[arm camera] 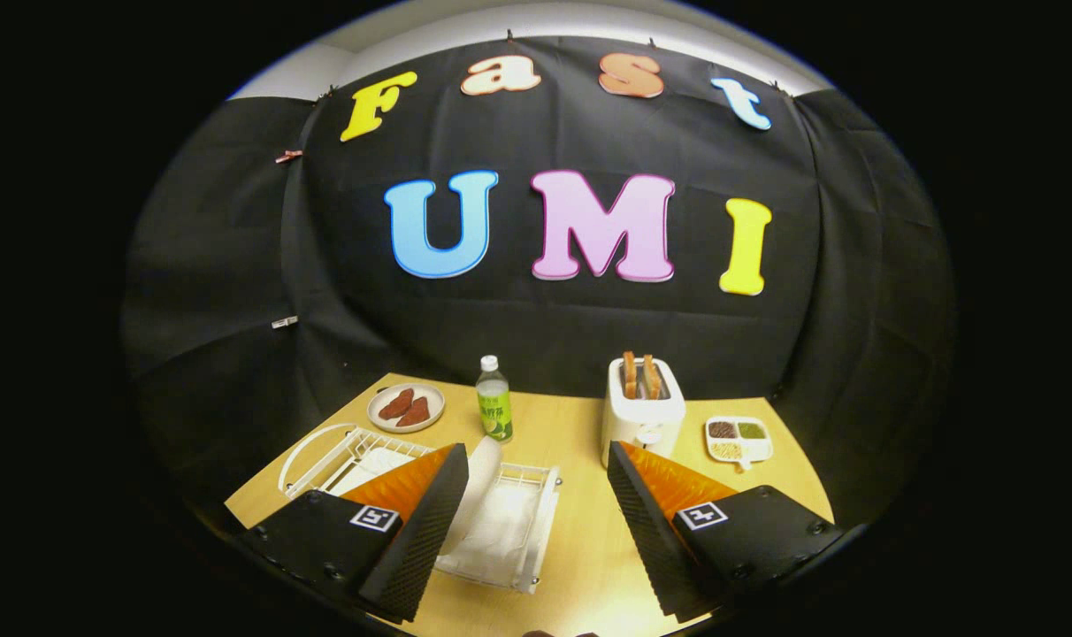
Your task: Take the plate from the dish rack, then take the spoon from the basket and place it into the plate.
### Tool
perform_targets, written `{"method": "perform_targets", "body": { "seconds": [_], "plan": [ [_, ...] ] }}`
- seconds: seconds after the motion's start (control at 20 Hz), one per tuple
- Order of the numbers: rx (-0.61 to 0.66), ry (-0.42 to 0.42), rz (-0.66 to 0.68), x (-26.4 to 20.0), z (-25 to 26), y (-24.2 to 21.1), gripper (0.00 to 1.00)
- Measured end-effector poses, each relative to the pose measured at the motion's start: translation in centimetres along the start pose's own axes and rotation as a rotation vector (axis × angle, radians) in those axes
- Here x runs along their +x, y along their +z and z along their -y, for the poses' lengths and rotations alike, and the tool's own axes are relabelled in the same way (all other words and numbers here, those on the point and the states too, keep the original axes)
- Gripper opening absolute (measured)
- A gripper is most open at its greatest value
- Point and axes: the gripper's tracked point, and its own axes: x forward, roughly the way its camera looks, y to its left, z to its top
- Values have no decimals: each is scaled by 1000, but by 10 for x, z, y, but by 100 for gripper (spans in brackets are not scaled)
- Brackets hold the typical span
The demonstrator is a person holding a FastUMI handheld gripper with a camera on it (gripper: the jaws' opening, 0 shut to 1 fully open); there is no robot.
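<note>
Hovering above the table (580, 548), the gripper (538, 456) is holding its fingers wide apart, with nothing between them. It is looking forward and a little down across the wooden top.

The first step is in hand, I think: taking the plate (476, 491) from the rack (509, 531). The plate is standing on its edge in the white wire rack, just beside the left finger, which is covering part of it. The rack is lying low, under and ahead of the left finger. A second white wire piece (324, 451) is showing beyond that finger; it may be the basket, but I cannot tell, and I am not seeing any spoon.

For the next move, the gripper is needing to go down and to the left, so that the upright rim of the plate comes between the two fingers, and then to close on it.

Farther on, well apart from the fingers, a dish (405, 407) with two red pieces, a bottle (493, 400), a toaster (642, 411) with bread and a small tray (738, 439) are standing near the wall.
</note>
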Motion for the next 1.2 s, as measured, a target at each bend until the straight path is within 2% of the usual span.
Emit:
{"method": "perform_targets", "body": {
  "seconds": [0.1, 0.2, 0.45, 0.65, 0.75, 0.85, 1.0, 1.05, 1.1, 1.2],
  "plan": [
    [32, 21, -79, 18, -11, -13, 98],
    [29, 29, -98, 40, -22, -16, 100],
    [-7, -23, -217, 79, -35, -47, 100],
    [74, -48, -368, 95, -47, -77, 100],
    [100, -83, -420, 105, -42, -86, 93],
    [140, -113, -468, 109, -42, -94, 78],
    [180, -144, -528, 112, -44, -105, 42],
    [182, -151, -536, 111, -45, -107, 43],
    [181, -167, -538, 111, -46, -106, 38],
    [180, -180, -543, 113, -46, -107, 36]
  ]
}}
